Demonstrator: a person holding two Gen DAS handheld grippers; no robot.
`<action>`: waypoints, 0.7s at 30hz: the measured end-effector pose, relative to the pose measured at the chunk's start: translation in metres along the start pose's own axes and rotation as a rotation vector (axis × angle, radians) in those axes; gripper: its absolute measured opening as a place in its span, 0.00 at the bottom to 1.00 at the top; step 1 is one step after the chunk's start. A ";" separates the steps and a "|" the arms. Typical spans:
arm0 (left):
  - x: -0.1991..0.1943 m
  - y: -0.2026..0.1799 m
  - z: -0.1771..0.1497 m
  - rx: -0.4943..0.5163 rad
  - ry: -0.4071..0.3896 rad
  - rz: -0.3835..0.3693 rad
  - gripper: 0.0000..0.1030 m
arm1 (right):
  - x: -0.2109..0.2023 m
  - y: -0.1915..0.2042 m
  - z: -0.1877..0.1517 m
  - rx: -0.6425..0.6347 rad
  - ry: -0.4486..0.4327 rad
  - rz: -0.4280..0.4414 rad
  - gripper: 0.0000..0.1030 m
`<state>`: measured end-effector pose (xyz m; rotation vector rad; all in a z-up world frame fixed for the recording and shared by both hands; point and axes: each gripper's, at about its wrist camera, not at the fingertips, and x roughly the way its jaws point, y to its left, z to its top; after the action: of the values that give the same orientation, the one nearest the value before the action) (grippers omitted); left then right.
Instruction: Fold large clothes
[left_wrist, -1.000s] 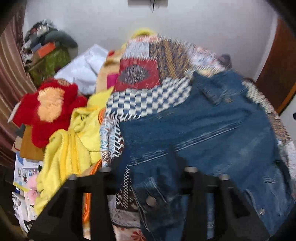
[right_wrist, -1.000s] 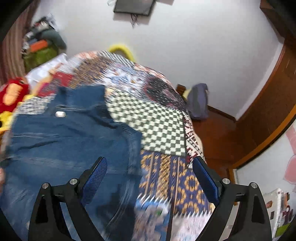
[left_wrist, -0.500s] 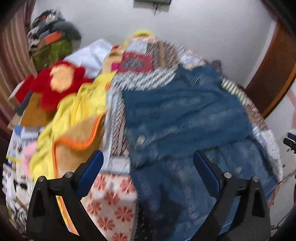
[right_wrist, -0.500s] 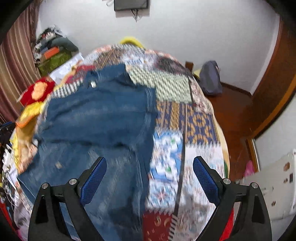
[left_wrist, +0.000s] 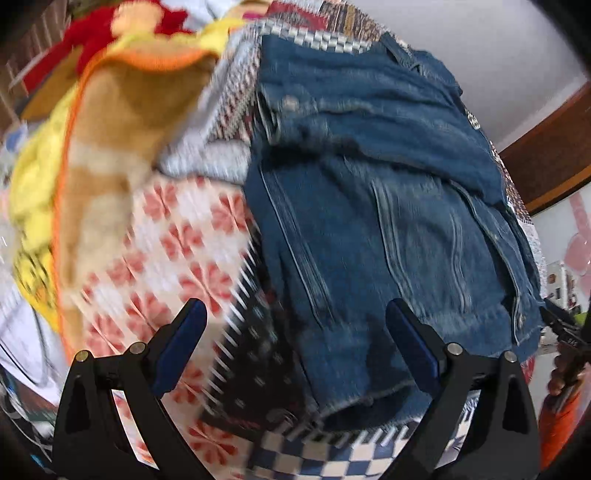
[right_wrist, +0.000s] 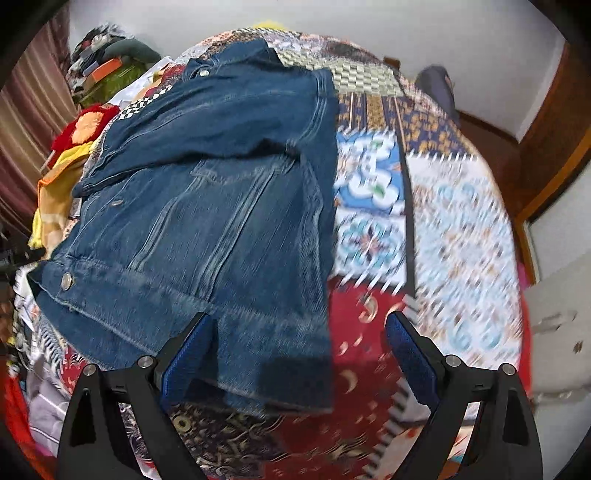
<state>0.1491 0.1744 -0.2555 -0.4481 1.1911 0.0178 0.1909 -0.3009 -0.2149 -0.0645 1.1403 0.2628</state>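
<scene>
a yellow and orange blanket (left_wrist: 110, 122) and a red plush toy (right_wrist: 86, 125) crowd the bed's left side, beside the denim jacket (right_wrist: 221, 206) lying on the patchwork quilt (right_wrist: 461, 229). the jacket runs lengthwise, collar at the far end toward the wall, hem nearest. the left claw (left_wrist: 291, 347) and right claw (right_wrist: 299, 350) gape wide, gripping nothing.

the patchwork quilt (right_wrist: 461, 229) lies bare to the right of the denim jacket (right_wrist: 221, 206), room for a gripper to pass. on the jacket's other side a yellow and orange blanket (left_wrist: 110, 122) heaps just beside it, with a red plush toy (right_wrist: 85, 125) and piled clutter (right_wrist: 107, 70) behind, crowding that edge
</scene>
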 end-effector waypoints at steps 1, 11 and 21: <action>0.005 -0.001 -0.005 -0.013 0.024 -0.016 0.95 | 0.000 0.000 -0.002 0.020 0.007 0.014 0.91; 0.020 -0.022 -0.023 -0.045 0.035 -0.129 0.67 | 0.013 -0.016 -0.005 0.184 0.024 0.211 0.76; 0.005 -0.048 -0.018 0.044 -0.047 -0.027 0.30 | 0.013 -0.018 0.009 0.180 -0.008 0.243 0.24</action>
<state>0.1469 0.1232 -0.2497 -0.4230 1.1371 -0.0214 0.2082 -0.3140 -0.2248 0.2355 1.1601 0.3738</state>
